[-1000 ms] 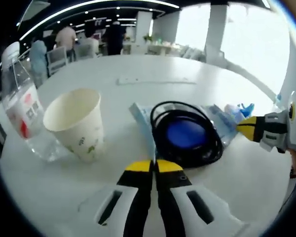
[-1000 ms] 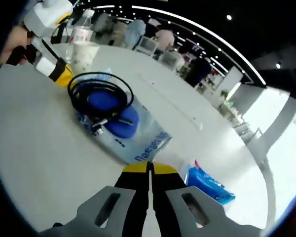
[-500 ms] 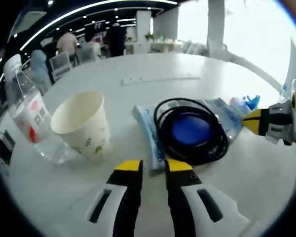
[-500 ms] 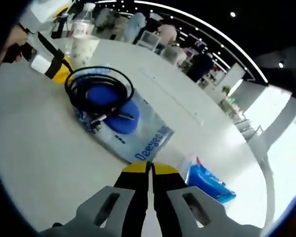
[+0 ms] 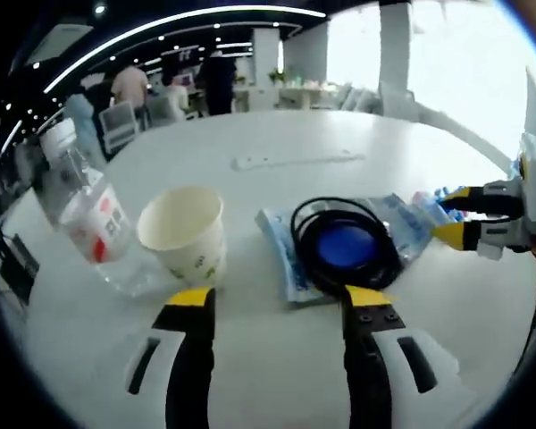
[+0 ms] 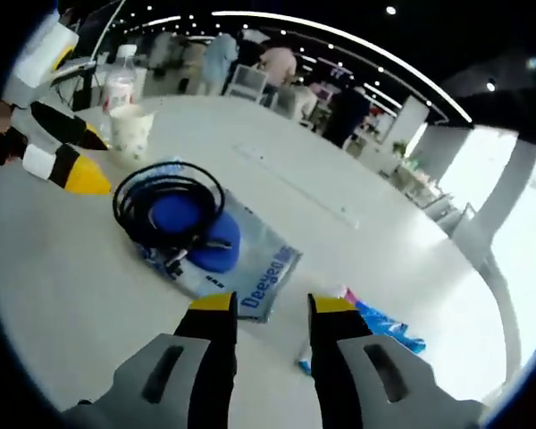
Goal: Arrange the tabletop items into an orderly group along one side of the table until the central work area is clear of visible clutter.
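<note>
Both jaws of the left hand-held gripper [image 5: 277,304] stand well apart at the bottom of the left gripper view, gripping nothing; the spread frames the gap between the paper cup [image 5: 184,234] and the packet, which reads as preparation for a grasp rather than a hold. The right hand-held gripper [image 6: 268,304] is likewise parted and empty at the bottom of the right gripper view, its tips just short of the packet's near corner.

Task items: a flat printed plastic packet [image 6: 250,259] lies at centre frame with blue round pads [image 6: 196,234] inside it and a coiled black cable [image 6: 165,201] resting on top. A blue wrapper [image 6: 389,329] lies just beside the packet, lower right of the right gripper view, close to the counter edge. The paper cup stands upright, mouth open, left of centre in the left gripper view. A clear water bottle [image 5: 87,214] with a red-and-white label stands touching or just beside it at far left, appearing tilted, possibly from lens distortion.

The items sit loosely together on the white counter [image 5: 322,134], not yet in an orderly row. Judgement: the loose coil may slide off if the packet is dragged.

Open room: the counter is bare behind the items up to a flush strip [image 5: 295,161] at upper centre, and bare at lower left in the right gripper view. Seated and standing people occupy the background beyond the far edge.
</note>
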The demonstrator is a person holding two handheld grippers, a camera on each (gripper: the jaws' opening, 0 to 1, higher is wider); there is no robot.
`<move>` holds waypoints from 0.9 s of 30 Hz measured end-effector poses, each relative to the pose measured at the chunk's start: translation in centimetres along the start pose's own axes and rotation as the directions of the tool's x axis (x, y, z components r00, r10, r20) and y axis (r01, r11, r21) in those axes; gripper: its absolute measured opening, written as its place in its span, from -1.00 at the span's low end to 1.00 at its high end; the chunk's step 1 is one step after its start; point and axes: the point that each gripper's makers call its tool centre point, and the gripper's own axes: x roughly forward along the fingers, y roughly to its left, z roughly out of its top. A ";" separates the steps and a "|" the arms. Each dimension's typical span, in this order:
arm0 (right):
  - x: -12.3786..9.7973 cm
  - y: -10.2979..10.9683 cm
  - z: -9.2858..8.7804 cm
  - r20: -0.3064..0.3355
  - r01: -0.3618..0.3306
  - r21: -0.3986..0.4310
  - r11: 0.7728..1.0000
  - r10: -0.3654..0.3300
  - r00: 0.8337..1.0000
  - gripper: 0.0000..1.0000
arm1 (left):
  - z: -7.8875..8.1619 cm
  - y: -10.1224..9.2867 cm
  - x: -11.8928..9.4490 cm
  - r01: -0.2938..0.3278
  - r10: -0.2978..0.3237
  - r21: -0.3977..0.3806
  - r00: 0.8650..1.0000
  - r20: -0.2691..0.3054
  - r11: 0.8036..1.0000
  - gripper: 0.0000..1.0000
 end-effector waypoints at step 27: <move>0.3 6.0 3.2 0.018 -0.184 0.364 0.913 0.191 0.981 0.44 | -1.0 0.9 -10.2 0.089 -0.090 0.010 0.990 0.108 0.996 0.98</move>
